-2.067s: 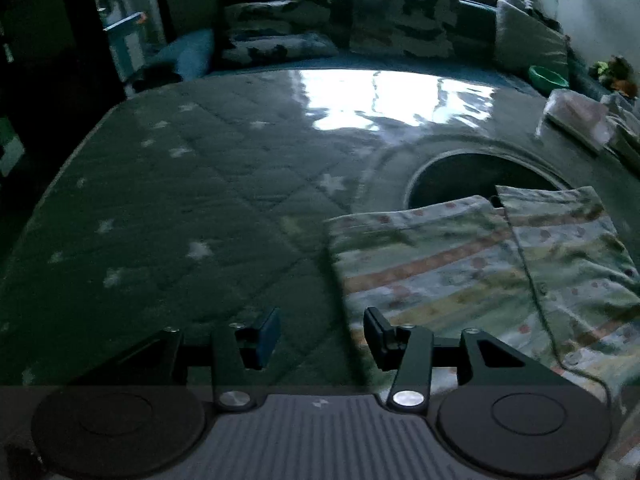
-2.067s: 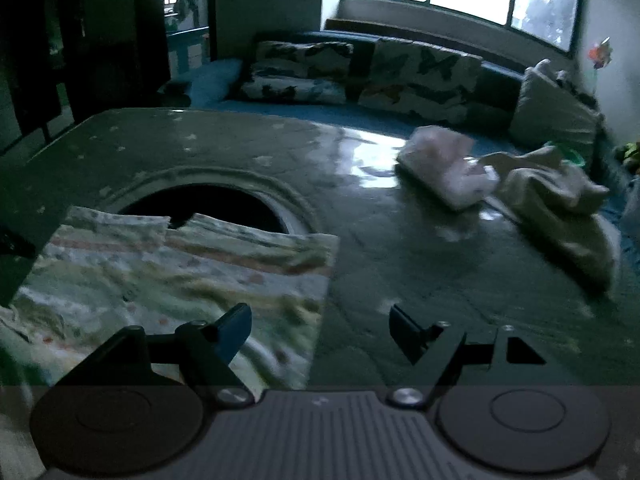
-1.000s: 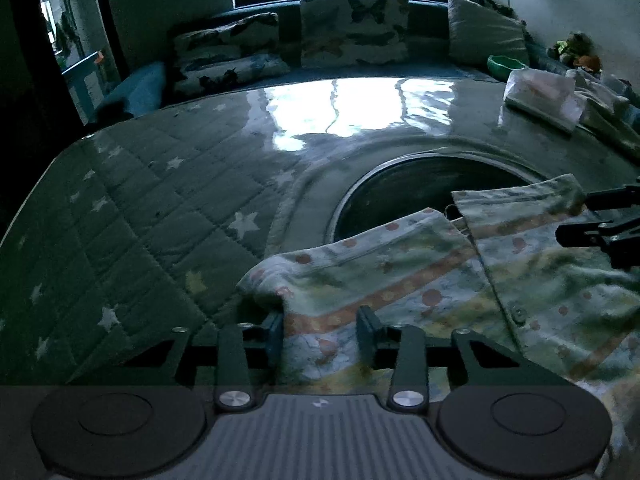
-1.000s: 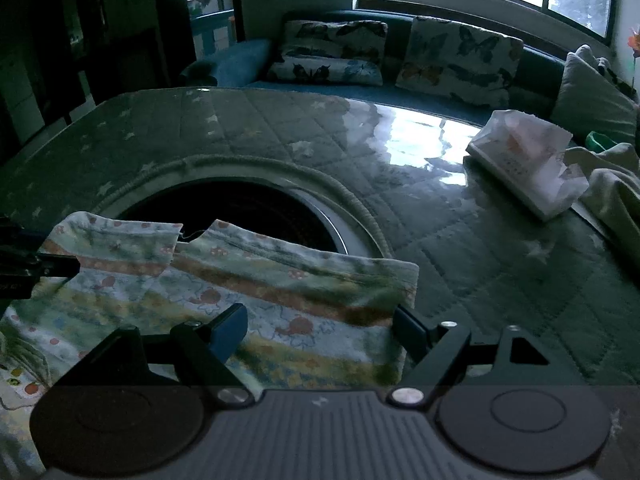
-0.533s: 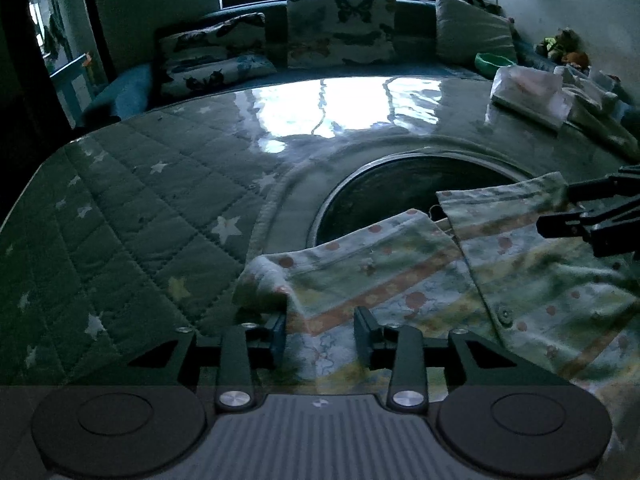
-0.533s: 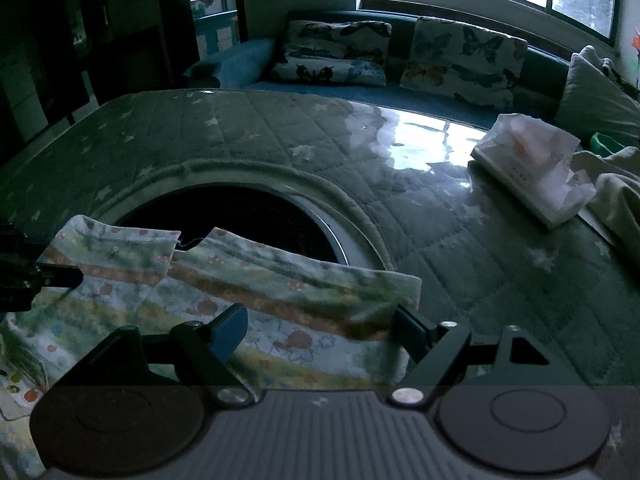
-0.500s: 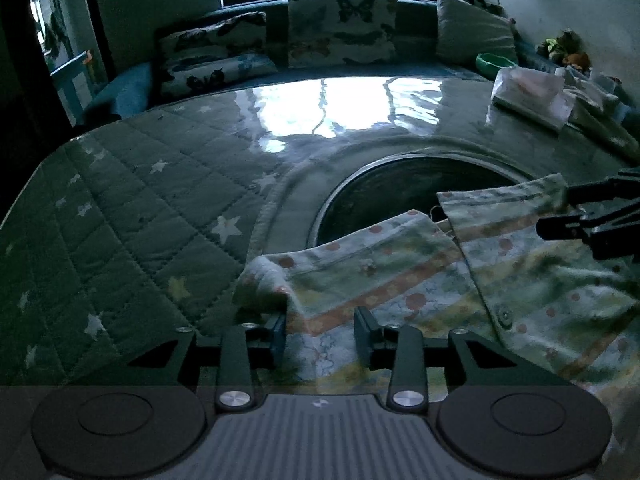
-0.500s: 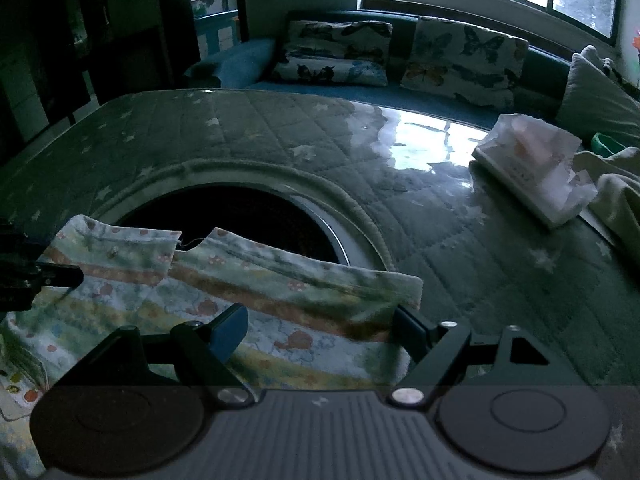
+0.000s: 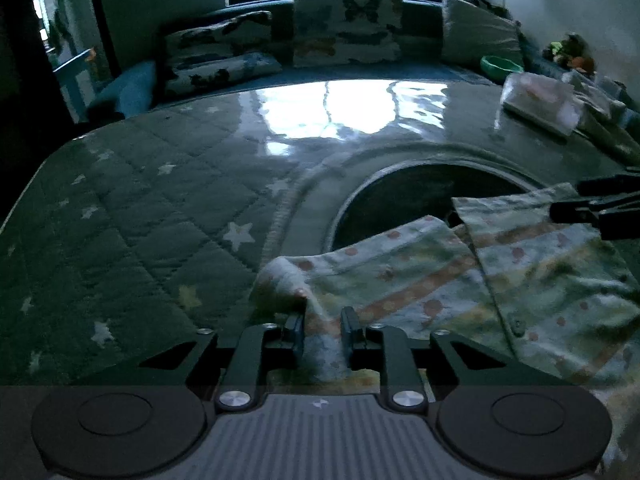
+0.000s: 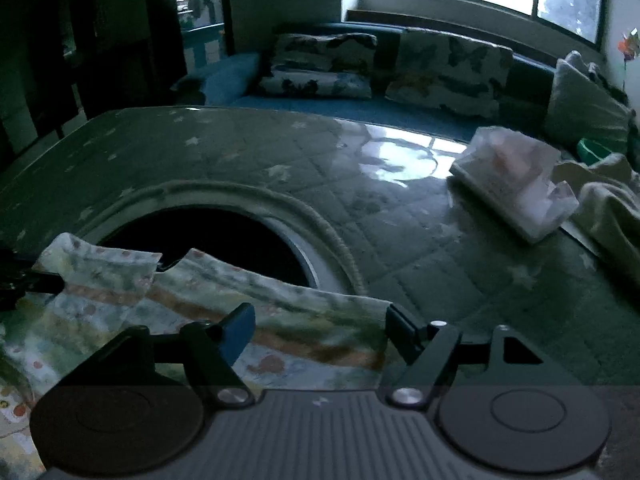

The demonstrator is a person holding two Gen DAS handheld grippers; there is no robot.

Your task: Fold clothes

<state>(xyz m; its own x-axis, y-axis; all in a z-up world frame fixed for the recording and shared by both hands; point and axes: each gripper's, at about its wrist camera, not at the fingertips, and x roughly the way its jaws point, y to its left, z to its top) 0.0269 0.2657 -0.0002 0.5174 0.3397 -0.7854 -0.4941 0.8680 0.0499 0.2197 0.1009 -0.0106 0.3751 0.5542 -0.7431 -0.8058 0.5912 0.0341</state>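
On the dim quilted table (image 9: 152, 216), left tongs (image 9: 322, 330) pinch the striped garment (image 9: 420, 280); right tongs (image 10: 320, 330) gape over its edge. Lift evenly; keep cloth taut.

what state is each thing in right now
left gripper: shut on the shirt's left corner
right gripper: open, fingers either side of the shirt's right corner
shirt: spread flat, front placket parted, left corner bunched
bag: crumpled, lying on the table
cloth: heaped, unfolded
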